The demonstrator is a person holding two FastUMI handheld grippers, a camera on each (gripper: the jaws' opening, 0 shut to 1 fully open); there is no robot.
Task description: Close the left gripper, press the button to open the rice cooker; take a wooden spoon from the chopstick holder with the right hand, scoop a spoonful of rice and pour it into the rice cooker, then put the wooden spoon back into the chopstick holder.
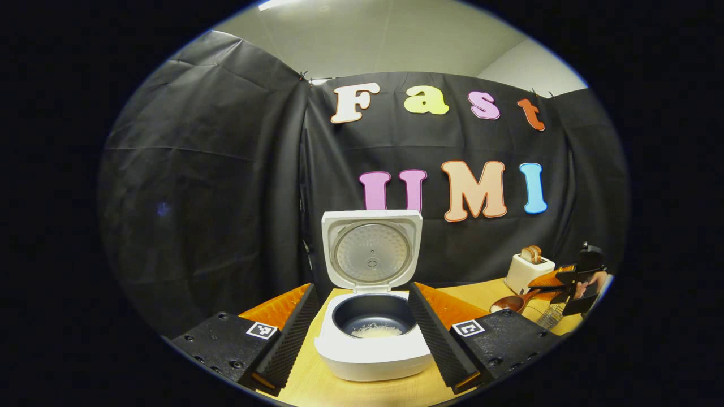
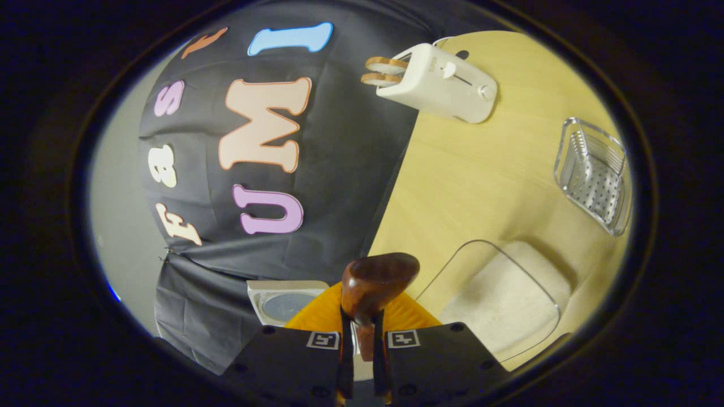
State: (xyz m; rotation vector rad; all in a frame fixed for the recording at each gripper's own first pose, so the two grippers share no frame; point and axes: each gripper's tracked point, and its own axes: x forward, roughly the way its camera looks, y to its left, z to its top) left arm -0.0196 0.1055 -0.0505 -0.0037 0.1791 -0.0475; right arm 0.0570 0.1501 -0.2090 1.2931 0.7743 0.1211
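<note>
A pale wooden surface (image 1: 362, 390) backed by black cloth carries the scene. In the left gripper view, the left gripper (image 1: 362, 333) hangs with its two black ribbed fingers (image 1: 288, 333) spread wide apart, holding nothing. Straight ahead between them sits the white rice cooker (image 1: 370, 353), its lid (image 1: 371, 249) standing upright and open, with a small heap of white rice (image 1: 375, 331) lying in the bottom of the dark inner pot (image 1: 373, 314).

Far off to that gripper's right, the right gripper (image 1: 571, 285) is held above the surface in a person's hand (image 1: 597, 280), carrying the dark brown wooden spoon (image 1: 512, 302), whose bowl points toward the cooker. Behind it stands a white toaster with two slices of bread (image 1: 529, 270); just below it sits the clear wire-ribbed chopstick holder (image 1: 551, 316).

In the right gripper view, which is rolled on its side, the right gripper (image 2: 362, 345) has its fingers drawn close together and clamped on the handle of the wooden spoon (image 2: 376, 280), the glossy bowl sticking out straight ahead of the fingertips. Whether the bowl holds any rice cannot be told. Beyond the spoon, ahead and to the left, the rice cooker's lid (image 2: 283, 302) shows in part. To the gripper's right lies a clear plastic container of white rice (image 2: 498, 302), near the fingers. Farther out on that side rests the chopstick holder (image 2: 594, 175), with the toaster (image 2: 438, 82) well beyond.
</note>
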